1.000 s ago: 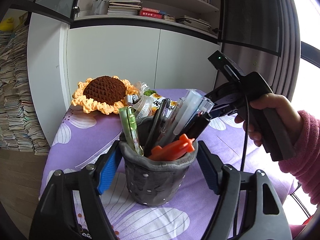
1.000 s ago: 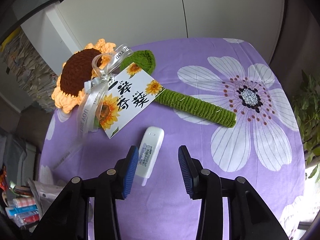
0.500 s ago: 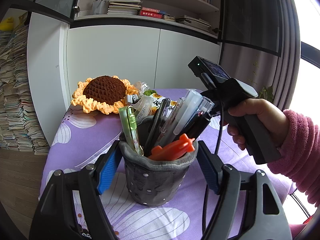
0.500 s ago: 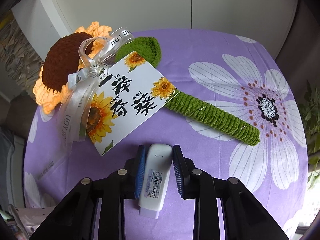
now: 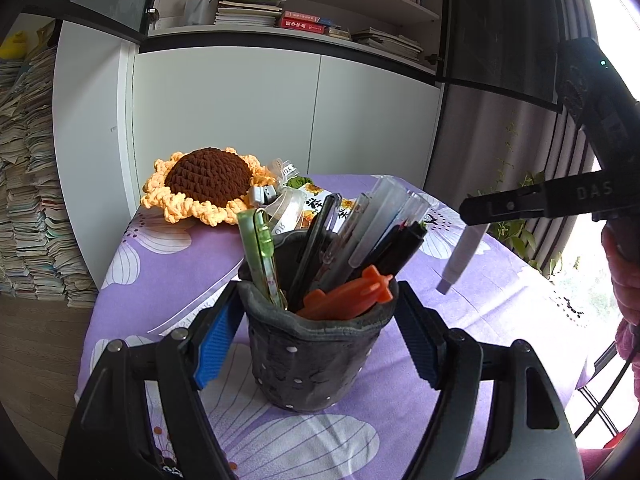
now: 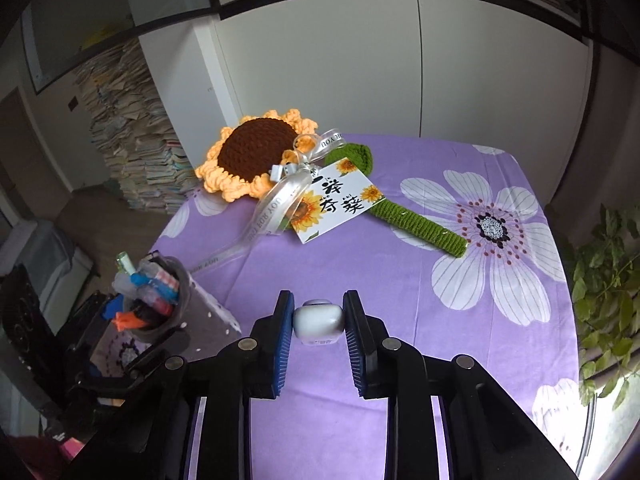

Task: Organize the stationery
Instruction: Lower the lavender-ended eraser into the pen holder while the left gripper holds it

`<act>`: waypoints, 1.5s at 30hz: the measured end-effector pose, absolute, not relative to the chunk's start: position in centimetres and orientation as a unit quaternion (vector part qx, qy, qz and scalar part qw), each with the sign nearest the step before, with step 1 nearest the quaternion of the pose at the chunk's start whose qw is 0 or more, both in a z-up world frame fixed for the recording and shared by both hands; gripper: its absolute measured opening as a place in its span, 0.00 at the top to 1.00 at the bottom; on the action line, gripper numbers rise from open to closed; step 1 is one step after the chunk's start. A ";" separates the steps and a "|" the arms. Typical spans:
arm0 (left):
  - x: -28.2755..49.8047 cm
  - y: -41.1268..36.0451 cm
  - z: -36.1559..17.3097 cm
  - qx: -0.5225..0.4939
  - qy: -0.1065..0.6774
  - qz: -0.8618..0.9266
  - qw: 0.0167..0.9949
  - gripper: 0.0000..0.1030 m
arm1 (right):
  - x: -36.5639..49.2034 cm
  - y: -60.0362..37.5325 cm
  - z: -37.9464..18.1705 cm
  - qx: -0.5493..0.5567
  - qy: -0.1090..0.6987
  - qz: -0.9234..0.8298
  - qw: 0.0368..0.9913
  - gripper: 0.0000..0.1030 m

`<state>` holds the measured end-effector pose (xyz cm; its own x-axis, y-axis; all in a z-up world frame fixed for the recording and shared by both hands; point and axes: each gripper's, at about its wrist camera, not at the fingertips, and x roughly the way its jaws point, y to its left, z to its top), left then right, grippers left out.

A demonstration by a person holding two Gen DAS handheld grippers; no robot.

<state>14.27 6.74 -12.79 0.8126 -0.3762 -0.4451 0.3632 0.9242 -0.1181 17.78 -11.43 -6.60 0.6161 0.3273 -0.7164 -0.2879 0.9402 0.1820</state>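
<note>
A: Right gripper (image 6: 316,320) state?

B: Clamped on the white correction-tape case (image 6: 318,321). I see both blue pads pressing its sides, its end facing my camera. Its jaws have just been closing, and the case is between them. In the left wrist view the case (image 5: 460,258) hangs tilted under the black finger, clear of the purple floral tablecloth (image 5: 180,264), at about 2 o'clock from the pen cup.

A: Left gripper (image 5: 316,344)?

B: It straddles the grey felt pen cup (image 5: 316,360). Its jaws have just eased open a touch. The blue pad at 9 o'clock looks to touch the rim; the one at 3 o'clock sits just beside the wall. I can't tell whether it's really squeezing.

A: Cup contents?

B: Crammed: a green clip pen (image 5: 260,256), black and clear pens, an orange cutter (image 5: 344,292) lying across the rim.

A: Anything else on the table?

B: A crochet sunflower (image 6: 260,152) at 12 o'clock, green stem (image 6: 420,226) running toward 3, and a ribbon with a sunflower card (image 6: 334,202) tied on. From the right camera the cup (image 6: 156,296) is at 9 o'clock.
</note>
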 end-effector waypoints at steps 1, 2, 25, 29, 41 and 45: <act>14.3 6.7 -12.8 -0.014 0.238 -0.194 0.952 0.28 | 17.2 -11.3 -6.1 0.025 0.399 0.177 0.899 0.74; 14.3 6.7 -12.8 -0.014 0.238 -0.194 0.951 0.28 | 16.8 -11.3 -5.6 0.026 0.393 0.184 0.900 0.74; 14.3 6.8 -12.8 -0.015 0.238 -0.195 0.951 0.28 | 17.3 -1.6 -1.3 -0.038 0.314 0.355 0.880 0.74; 14.4 6.8 -12.8 -0.015 0.239 -0.196 0.951 0.28 | 17.9 -1.2 -2.9 -0.044 0.336 0.355 0.871 0.74; 14.4 6.8 -12.8 -0.015 0.239 -0.196 0.951 0.28 | 15.8 -10.0 -4.5 0.091 0.333 0.298 0.890 0.59; 14.3 6.8 -12.8 -0.015 0.240 -0.196 0.951 0.28 | 14.4 -13.3 -8.5 0.110 0.362 0.233 0.896 0.57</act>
<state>14.34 6.76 -12.79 0.8080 -0.3797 -0.4505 0.3652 0.9228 -0.1229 14.42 -13.29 -8.46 0.6303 0.4964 -0.5969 -0.3375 0.8676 0.3651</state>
